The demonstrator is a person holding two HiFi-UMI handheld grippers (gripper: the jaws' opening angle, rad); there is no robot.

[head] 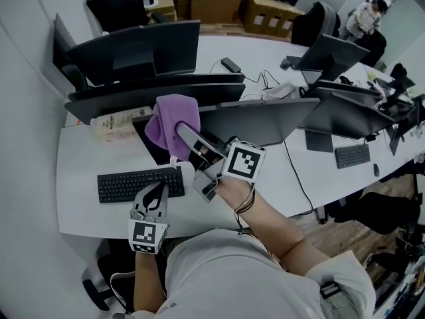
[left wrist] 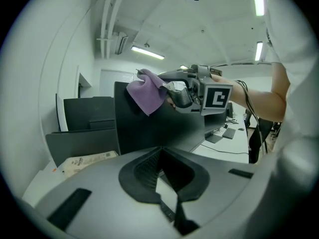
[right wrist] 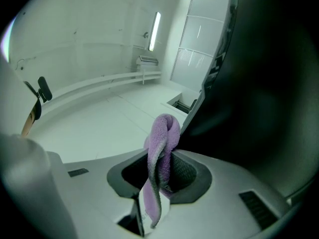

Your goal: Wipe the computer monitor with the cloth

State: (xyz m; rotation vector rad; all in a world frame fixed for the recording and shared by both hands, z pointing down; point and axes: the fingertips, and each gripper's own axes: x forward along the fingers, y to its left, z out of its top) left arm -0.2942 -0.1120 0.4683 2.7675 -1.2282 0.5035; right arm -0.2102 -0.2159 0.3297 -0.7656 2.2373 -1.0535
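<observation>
A purple cloth [head: 170, 121] is pinched in my right gripper [head: 183, 134] and pressed against the upper left part of the dark monitor [head: 265, 121] in front of me. In the right gripper view the cloth [right wrist: 160, 148] hangs folded between the jaws of the right gripper [right wrist: 159, 179], with the monitor's black screen [right wrist: 259, 93] filling the right side. My left gripper [head: 157, 191] is held low near the desk's front edge, shut with nothing in it. From the left gripper view [left wrist: 164, 193] I see the cloth [left wrist: 146, 92] against the monitor [left wrist: 149, 128].
A black keyboard [head: 139, 183] lies on the white desk [head: 80, 178] below the monitor. A packet [head: 118, 121] rests at the monitor's left. More monitors [head: 139, 52] stand behind, cardboard boxes [head: 216, 2] farther back. A second keyboard [head: 352, 155] is at right, and a person [head: 365, 15] stands far back.
</observation>
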